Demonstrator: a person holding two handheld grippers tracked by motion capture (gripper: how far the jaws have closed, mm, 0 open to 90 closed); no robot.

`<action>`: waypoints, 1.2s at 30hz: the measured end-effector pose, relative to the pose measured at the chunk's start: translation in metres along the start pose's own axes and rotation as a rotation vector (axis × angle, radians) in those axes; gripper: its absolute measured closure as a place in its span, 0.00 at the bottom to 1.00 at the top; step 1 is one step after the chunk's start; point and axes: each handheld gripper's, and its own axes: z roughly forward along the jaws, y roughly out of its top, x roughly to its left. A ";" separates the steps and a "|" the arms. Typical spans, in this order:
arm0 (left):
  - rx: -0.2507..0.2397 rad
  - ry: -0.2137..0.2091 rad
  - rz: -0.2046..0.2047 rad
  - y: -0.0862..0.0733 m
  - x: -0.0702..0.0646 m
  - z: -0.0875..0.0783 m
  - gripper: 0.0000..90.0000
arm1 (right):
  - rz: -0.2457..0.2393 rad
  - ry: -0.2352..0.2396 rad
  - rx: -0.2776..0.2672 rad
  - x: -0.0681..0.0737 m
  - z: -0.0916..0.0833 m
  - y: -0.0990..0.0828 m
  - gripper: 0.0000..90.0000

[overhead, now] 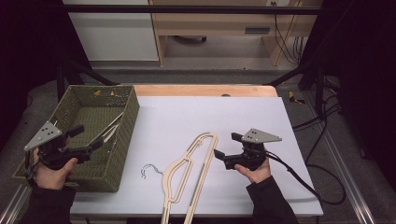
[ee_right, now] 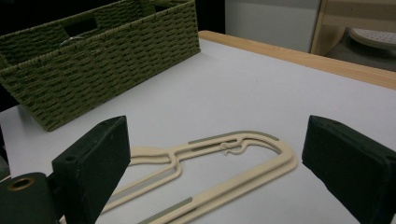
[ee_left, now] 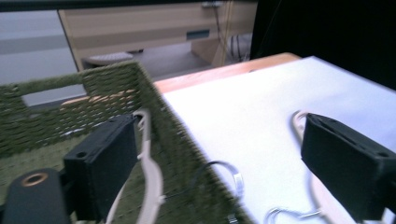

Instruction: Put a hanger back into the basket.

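White table (overhead: 243,116): cream hanger (overhead: 189,172) just beside open right tool (overhead: 225,150); left tool (overhead: 86,138) open over basket (overhead: 126,140).

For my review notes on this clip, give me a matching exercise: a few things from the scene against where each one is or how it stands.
Things:
1. woven basket
2. hanger on the sheet
3. hanger in the basket
4. right gripper

States:
A. lies flat on the white sheet
B. leans against the basket's wall
C. stands at the table's left edge
D. jaws open, just right of the flat hanger

Pairs: 1-C, 2-A, 3-B, 4-D
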 end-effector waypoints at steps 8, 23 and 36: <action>-0.036 -0.027 0.001 -0.009 -0.026 -0.005 0.04 | -0.017 0.035 0.024 0.011 0.021 0.006 0.11; -0.030 -0.077 0.017 -0.031 -0.040 -0.008 0.04 | -0.066 0.101 0.071 0.039 0.059 0.017 0.15; -0.011 -0.053 -0.018 -0.036 -0.019 -0.004 0.04 | -0.113 0.169 0.173 0.066 0.112 0.014 0.26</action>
